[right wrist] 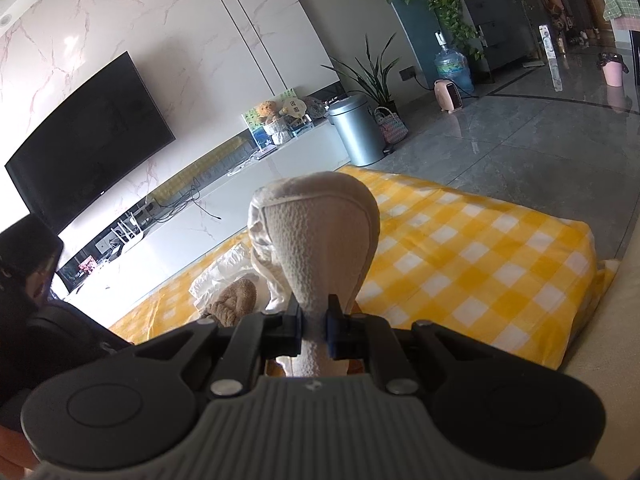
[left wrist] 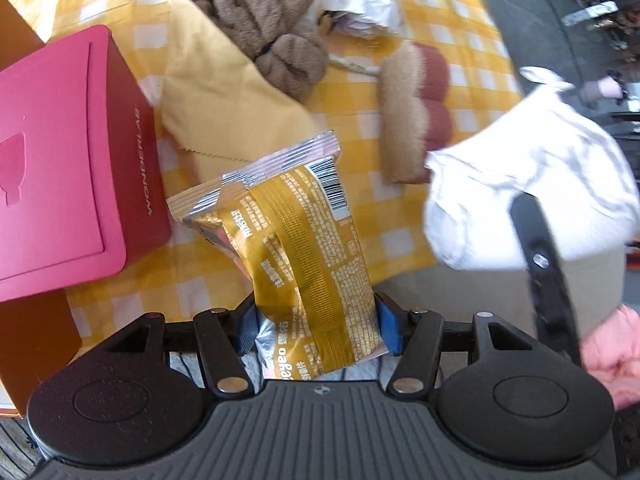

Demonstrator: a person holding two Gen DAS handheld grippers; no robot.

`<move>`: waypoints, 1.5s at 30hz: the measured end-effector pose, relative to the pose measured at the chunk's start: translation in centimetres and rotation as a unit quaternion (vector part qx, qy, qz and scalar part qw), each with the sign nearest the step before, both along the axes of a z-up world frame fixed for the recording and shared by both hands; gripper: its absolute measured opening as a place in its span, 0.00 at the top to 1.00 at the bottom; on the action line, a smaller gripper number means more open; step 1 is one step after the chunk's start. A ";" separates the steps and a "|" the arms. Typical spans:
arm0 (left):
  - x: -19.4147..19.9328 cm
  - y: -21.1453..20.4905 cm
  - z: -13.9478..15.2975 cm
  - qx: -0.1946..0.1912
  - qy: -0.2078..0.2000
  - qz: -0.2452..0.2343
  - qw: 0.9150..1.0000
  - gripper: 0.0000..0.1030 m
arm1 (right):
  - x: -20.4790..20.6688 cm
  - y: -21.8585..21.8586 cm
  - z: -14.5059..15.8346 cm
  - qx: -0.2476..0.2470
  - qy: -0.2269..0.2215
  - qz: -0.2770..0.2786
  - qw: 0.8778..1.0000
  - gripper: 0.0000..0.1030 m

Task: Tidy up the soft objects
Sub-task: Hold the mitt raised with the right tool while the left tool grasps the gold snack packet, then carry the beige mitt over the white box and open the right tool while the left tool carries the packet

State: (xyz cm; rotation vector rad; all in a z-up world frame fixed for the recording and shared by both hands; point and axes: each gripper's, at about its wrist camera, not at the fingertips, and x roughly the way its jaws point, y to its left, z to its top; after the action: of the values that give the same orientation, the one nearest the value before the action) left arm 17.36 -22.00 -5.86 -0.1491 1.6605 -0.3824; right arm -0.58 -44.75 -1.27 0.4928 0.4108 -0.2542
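Left gripper (left wrist: pixel 316 330) is pinching the gold snack packet (left wrist: pixel 296 248), long axis running out to 11 o'clock over the checked cloth (left wrist: pixel 472 60). Right gripper (right wrist: pixel 314 330) is clamped on the cream cloth pouch (right wrist: pixel 320 236), sticking up at 12.

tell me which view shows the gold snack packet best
The left wrist view: the gold snack packet fills its centre, clamped by the left gripper, barcode and print readable. The right wrist view shows none of it.
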 end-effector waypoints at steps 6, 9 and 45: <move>-1.5 0.1 4.7 -0.037 -0.036 -0.026 0.998 0.35 | 0.1 0.2 0.1 0.000 0.005 0.003 1.000 0.91; -2.3 0.9 6.6 -0.059 -0.067 -0.032 0.996 0.35 | 0.1 0.5 0.3 -0.004 0.004 0.006 1.000 0.91; -10.7 32.5 9.6 -0.111 -0.344 0.289 0.886 0.35 | 3.8 18.3 6.2 0.027 -0.058 0.354 0.933 0.91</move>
State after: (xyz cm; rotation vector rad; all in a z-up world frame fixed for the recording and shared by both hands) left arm 6.62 10.48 3.74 -0.5940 0.8054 -0.1334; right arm 3.17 -26.44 4.90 0.3829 0.4556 0.4852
